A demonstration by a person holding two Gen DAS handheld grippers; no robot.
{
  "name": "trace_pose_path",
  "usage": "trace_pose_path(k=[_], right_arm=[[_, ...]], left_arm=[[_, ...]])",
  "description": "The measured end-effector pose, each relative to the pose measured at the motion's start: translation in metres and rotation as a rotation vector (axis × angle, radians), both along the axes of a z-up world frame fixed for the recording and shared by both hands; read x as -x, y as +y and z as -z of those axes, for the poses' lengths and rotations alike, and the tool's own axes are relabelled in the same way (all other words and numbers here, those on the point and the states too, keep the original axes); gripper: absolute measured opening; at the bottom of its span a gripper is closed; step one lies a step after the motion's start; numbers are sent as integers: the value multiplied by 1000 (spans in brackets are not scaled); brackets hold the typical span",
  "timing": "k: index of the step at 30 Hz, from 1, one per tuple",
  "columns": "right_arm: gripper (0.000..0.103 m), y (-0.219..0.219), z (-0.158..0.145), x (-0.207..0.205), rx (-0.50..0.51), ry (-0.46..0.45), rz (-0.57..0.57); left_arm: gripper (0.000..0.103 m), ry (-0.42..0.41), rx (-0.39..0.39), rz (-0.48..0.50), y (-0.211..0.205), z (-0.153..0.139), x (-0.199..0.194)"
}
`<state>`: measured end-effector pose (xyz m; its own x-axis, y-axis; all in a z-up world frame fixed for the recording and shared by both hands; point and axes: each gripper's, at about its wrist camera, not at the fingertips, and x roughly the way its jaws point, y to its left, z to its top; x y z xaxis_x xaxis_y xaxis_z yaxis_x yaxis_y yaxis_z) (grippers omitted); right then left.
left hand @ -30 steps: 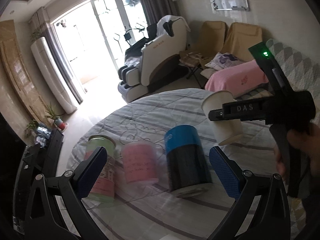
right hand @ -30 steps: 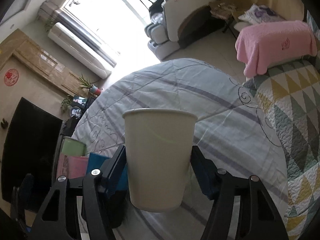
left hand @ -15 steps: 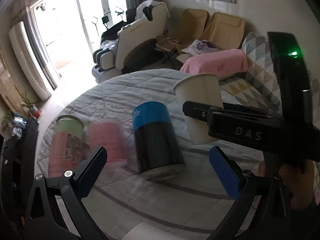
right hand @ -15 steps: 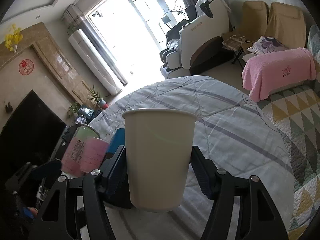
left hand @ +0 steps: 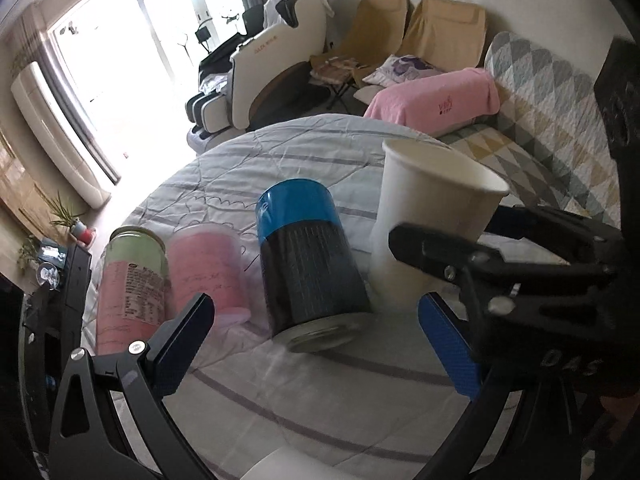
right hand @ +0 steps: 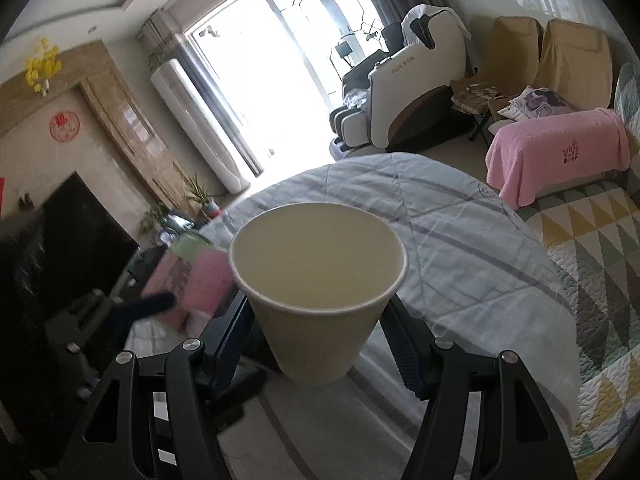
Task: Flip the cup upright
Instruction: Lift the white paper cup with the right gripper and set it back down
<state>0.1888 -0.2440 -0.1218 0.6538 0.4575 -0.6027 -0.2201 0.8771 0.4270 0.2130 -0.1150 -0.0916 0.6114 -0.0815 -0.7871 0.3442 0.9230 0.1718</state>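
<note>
while your left gripper (left hand: 316, 336) is gaping wide near the blue can (left hand: 310, 256), your right gripper (right hand: 320, 338) is clamping the paper cup (right hand: 318, 276) mouth-up above the table (right hand: 480, 264).

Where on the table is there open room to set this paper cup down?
The white paper cup, held in the right gripper, has bare striped tablecloth to its right, toward the patterned quilt. The left is crowded: blue-and-black can, pink cup, green-lidded jar.
</note>
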Motion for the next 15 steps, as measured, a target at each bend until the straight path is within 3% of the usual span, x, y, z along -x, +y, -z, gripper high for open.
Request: trace_pose_path(k=[12, 15], right_arm=[[67, 24, 2, 19, 179, 9, -44], [80, 29, 1, 28, 208, 15, -43]], left_arm=[[103, 7, -58, -36, 35, 5, 28], [103, 3, -35, -59, 47, 1, 36]])
